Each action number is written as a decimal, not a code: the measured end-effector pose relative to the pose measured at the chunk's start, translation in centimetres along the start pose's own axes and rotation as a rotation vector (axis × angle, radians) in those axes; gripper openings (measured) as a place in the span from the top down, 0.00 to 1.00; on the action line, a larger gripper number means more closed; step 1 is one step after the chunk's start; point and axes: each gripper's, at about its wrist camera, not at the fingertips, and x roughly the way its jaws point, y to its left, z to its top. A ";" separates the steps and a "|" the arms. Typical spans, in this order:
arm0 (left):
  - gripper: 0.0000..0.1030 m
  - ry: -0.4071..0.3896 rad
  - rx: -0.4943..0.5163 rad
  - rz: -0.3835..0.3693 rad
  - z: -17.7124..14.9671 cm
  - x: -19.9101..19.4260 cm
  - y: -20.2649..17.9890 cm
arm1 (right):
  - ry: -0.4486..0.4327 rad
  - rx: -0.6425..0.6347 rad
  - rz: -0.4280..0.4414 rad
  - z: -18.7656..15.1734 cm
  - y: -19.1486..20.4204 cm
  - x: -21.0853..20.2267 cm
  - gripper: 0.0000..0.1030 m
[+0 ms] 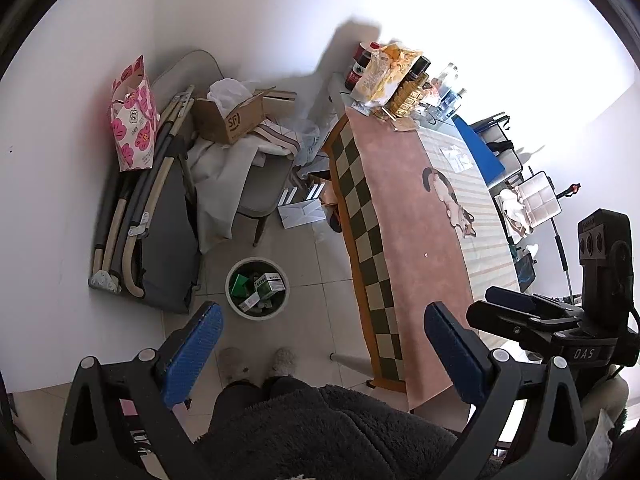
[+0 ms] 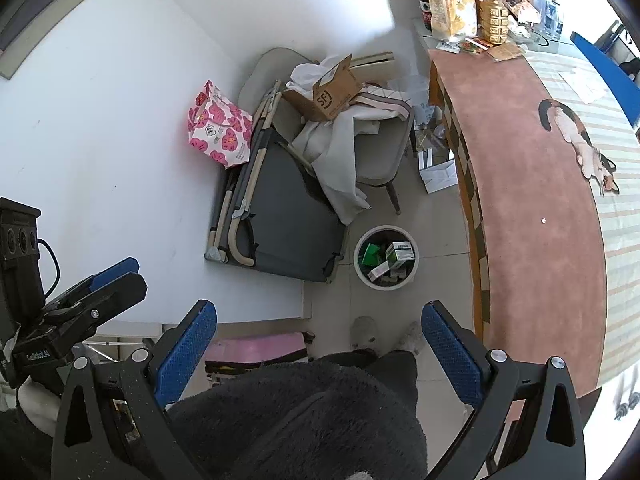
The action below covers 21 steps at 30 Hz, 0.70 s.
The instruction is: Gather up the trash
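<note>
daylight, bright | glare blows out upper right | fisheye bending at edges | dark vignette corners

left gripper (image 1: 320, 344): black frame, blue textured pads, silver screws, white lettering | right gripper (image 2: 318, 340): same black frame, blue pads, "DAS" marking seen from left wrist | person: dark fuzzy fleece top (image 1: 320, 432), dark trousers, pale fluffy slippers (image 1: 280, 362)

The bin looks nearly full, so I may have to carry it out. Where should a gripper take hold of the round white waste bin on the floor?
Grip the white waste bin by its rim, coming straight down from above with one finger inside the wall and one outside. It stands upright with its mouth open. The near side looks best: there the small green and white cartons appear to sit lower.
</note>
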 end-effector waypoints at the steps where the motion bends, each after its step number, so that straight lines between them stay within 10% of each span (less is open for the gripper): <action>1: 0.00 0.000 0.002 0.000 0.1 0.0 0.0 | 0.001 0.001 0.003 0.0 0.0 0.0 0.00; 21: 0.00 0.000 -0.006 0.010 -0.6 -0.5 0.7 | 0.020 -0.017 0.007 0.1 0.5 0.4 0.00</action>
